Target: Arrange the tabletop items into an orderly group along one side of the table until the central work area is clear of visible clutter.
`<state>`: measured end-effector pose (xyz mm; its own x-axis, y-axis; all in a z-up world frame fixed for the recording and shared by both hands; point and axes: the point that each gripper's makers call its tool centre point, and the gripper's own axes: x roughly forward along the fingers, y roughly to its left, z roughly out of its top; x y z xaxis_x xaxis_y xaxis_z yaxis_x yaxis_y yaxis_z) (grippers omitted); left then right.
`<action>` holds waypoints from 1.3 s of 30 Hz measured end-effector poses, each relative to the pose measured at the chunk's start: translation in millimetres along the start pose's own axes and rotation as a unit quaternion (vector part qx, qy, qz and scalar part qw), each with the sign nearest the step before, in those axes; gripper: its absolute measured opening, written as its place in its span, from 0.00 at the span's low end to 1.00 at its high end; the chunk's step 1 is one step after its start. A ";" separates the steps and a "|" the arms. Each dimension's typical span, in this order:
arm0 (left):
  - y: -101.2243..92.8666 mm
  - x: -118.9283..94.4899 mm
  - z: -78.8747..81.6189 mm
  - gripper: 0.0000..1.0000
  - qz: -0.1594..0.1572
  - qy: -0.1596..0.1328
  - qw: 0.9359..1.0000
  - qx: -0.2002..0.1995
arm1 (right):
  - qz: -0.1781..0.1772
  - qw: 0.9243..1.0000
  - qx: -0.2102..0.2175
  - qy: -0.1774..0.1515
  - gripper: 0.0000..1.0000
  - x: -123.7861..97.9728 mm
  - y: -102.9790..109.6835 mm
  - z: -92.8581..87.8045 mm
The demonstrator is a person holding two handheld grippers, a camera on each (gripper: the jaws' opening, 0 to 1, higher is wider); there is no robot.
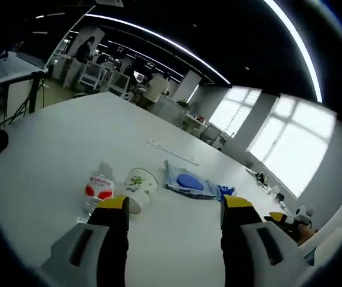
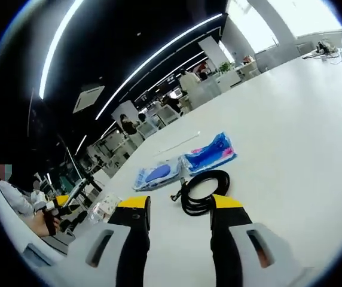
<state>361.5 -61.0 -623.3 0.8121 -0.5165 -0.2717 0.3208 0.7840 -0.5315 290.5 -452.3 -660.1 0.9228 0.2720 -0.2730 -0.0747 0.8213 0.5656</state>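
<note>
Left gripper view, white table (image 1: 69, 137): clear plastic bottle (image 1: 100, 189) with red-and-white label, lying on its side at about 7 o'clock, just above the tip of the left jaw. White paper cup (image 1: 140, 186) with green print, tipped on its side, just beside the bottle toward 6 o'clock. Blue plastic packet (image 1: 187, 182) with a dark blue oval item inside, flat on the table near the centre, toward 5 o'clock. Small blue packet (image 1: 226, 191) touching its right-hand end. Thin white strip (image 1: 172, 152), well apart from the packets, toward 12 o'clock of them. Left gripper (image 1: 174, 206): black jaws with yellow tips, spread wide, nothing between them, hanging over bare tabletop. Small clutter at the far table edge near 3 o'clock, too small to identify. People and desks in the distance at 11 o'clock; bright windows at 2 o'clock.

Right gripper view: coiled black cable (image 2: 205, 191) at centre, lying between and just beyond the jaw tips. Blue packet with pink print (image 2: 209, 153) just above it; the blue plastic packet (image 2: 158, 175) at 10 o'clock of the cable; the thin white strip (image 2: 177, 144) beyond. The bottle (image 2: 103, 209) partly showing behind the left-hand jaw at 8 o'clock. Right gripper (image 2: 180, 203): yellow-tipped jaws spread, gripping nothing. A seated person (image 2: 17, 200) at 9 o'clock.
</note>
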 end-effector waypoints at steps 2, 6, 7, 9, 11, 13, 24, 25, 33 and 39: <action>0.7 0.3 -0.8 0.62 0.001 0.003 1.000 0.000 | -0.003 1.000 0.000 0.005 0.38 -0.6 -1.0 -2.4; 3.2 0.6 -0.3 0.61 0.004 0.004 1.000 0.001 | -0.004 1.000 0.001 0.010 0.38 -1.6 -2.6 -5.3; 4.7 0.9 0.1 0.61 0.005 0.005 1.000 0.001 | -0.005 1.000 0.003 0.009 0.38 -1.5 -3.0 -5.2; 9.1 1.9 3.2 0.60 0.009 0.005 1.000 0.001 | -0.006 1.000 0.005 0.007 0.38 -1.2 -3.4 -4.9; 16.8 3.4 8.7 0.59 0.018 0.004 1.000 -0.001 | -0.005 1.000 0.008 0.005 0.38 -1.0 -2.1 -3.9; 28.7 5.3 10.7 0.56 0.039 0.014 0.999 -0.010 | -0.004 1.000 0.011 0.004 0.37 -0.8 -1.0 -4.3; 72.4 37.0 41.2 0.55 0.087 0.053 0.994 -0.037 | -0.014 0.999 0.033 0.002 0.37 -12.4 -4.3 -14.4; 75.5 42.2 43.4 0.54 0.094 0.058 0.993 -0.033 | -0.015 0.999 0.035 0.001 0.37 -14.8 -5.4 -15.0; 96.3 74.7 37.9 0.47 0.119 0.120 0.985 -0.027 | -0.023 0.999 0.049 0.000 0.37 -29.4 -9.0 -20.2; 113.6 89.9 23.3 0.44 0.152 0.196 0.969 0.017 | -0.035 0.998 0.055 0.006 0.36 -37.6 -7.6 -30.0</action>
<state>482.3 -10.3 -689.4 0.6265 -0.3460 -0.6984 0.1175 0.9278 -0.3541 245.0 -453.7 -677.5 0.9199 0.2219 -0.3234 0.0324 0.7788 0.6264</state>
